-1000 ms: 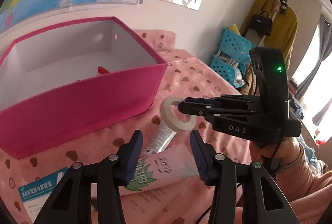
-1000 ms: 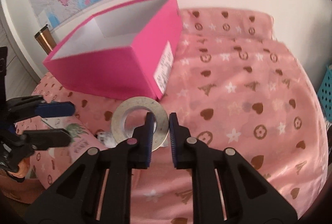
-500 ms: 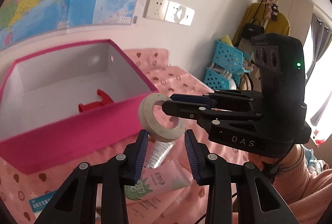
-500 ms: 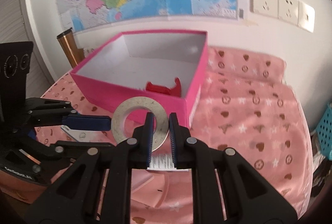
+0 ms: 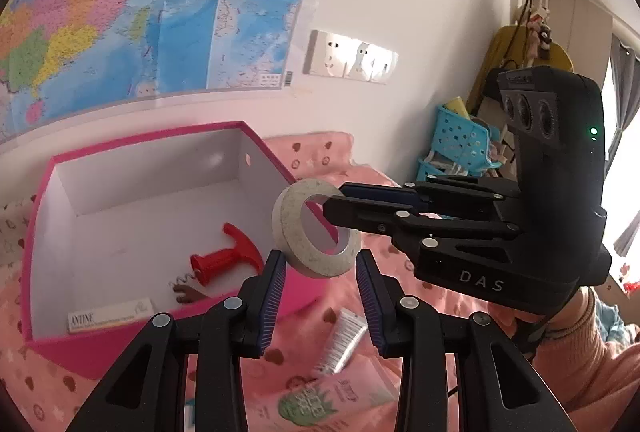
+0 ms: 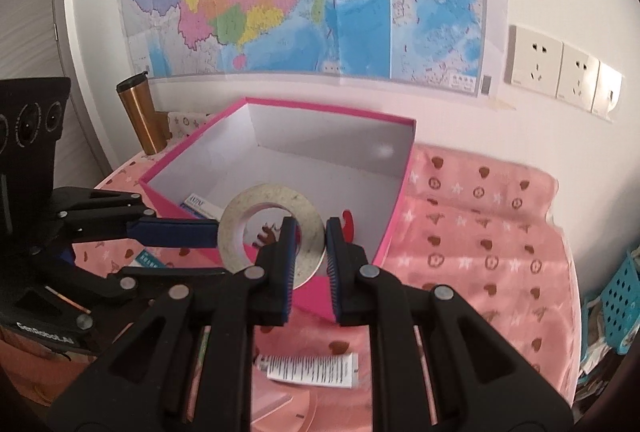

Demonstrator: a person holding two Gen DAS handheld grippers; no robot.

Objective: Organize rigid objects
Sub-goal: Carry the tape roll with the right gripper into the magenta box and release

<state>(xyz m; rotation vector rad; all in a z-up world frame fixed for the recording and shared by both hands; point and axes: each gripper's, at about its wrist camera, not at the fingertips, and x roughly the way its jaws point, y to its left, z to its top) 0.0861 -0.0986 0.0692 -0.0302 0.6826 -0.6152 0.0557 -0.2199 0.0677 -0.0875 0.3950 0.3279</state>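
My right gripper (image 6: 311,248) is shut on a roll of off-white tape (image 6: 256,209), gripping its right side, and holds it in the air over the near right corner of the open pink box (image 6: 394,220). The tape (image 5: 298,252) and right gripper (image 5: 334,201) also show in the left wrist view. My left gripper (image 5: 321,278) is open and empty, just below the tape, with its fingers on either side. The box (image 5: 104,344) holds a red-handled corkscrew (image 5: 222,260) and a small white carton (image 5: 110,316).
A small white tube (image 6: 310,370) and a pink tube with green print (image 5: 320,398) lie on the pink cloth (image 6: 480,232) in front of the box. A copper tumbler (image 6: 142,115) stands at the back left. Blue baskets (image 5: 460,143) stand beyond the table's right side.
My right gripper has lifted the tape from the cloth up to the box's near corner. My left gripper rose with it, so the box's inside now shows.
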